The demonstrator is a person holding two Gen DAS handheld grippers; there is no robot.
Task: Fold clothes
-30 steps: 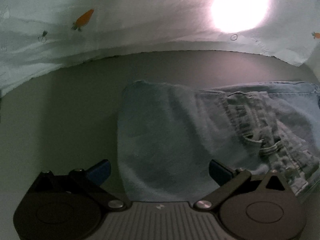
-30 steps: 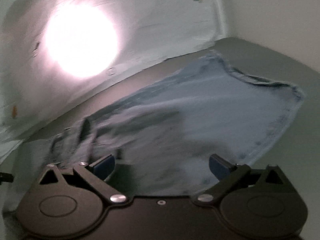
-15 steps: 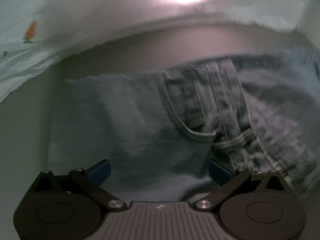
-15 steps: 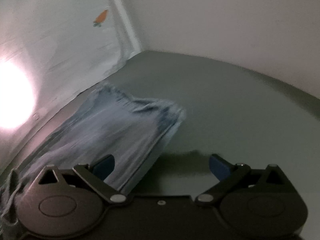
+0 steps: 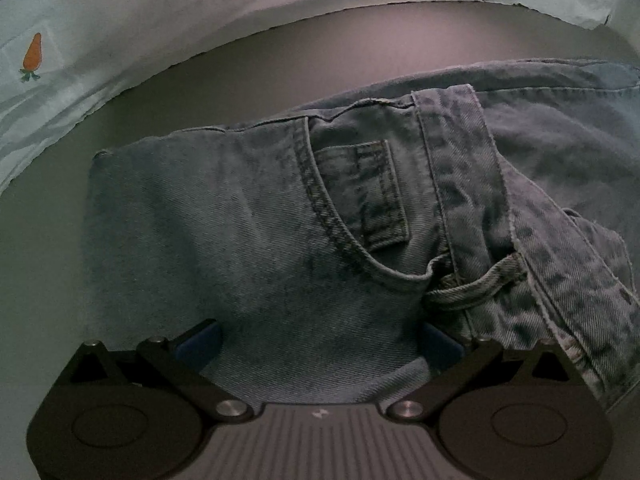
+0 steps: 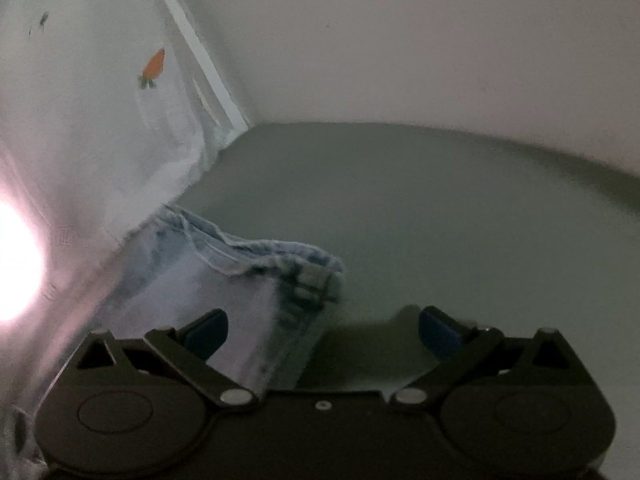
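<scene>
Plainly, scene: a pair of light-blue jeans (image 5: 280, 240) lies on a grey-green desk (image 5: 40, 260), beside a pale sheet with small carrot prints (image 5: 100, 20); lighting is dim, with one bright glare at the left edge of the right wrist view
Jeans, left view: the upper part faces the camera; a front pocket (image 5: 360, 200) with its curved stitched opening sits near the middle, a waistband (image 5: 460, 180) runs down the right side, and a belt loop (image 5: 476, 280) crosses near the right fingertip; the fabric lies flat on the left and is rumpled on the right
Jeans, right view: a leg end (image 6: 280, 264) lies bunched by the sheet's lower edge; the picture is blurred, so the folds cannot be read
Left gripper (image 5: 320, 344): spread wide, released, grasping nothing; both blue fingertips (image 5: 200, 344) sit low over the denim, though contact cannot be judged
Right gripper (image 6: 322, 330): also spread wide and released; its left fingertip lies over the jeans' edge, its right one over bare desk (image 6: 440, 220)
Backdrop: a plain pale wall (image 6: 400, 40) rises behind the desk; the carrot-print sheet (image 6: 100, 120) hangs along the left
</scene>
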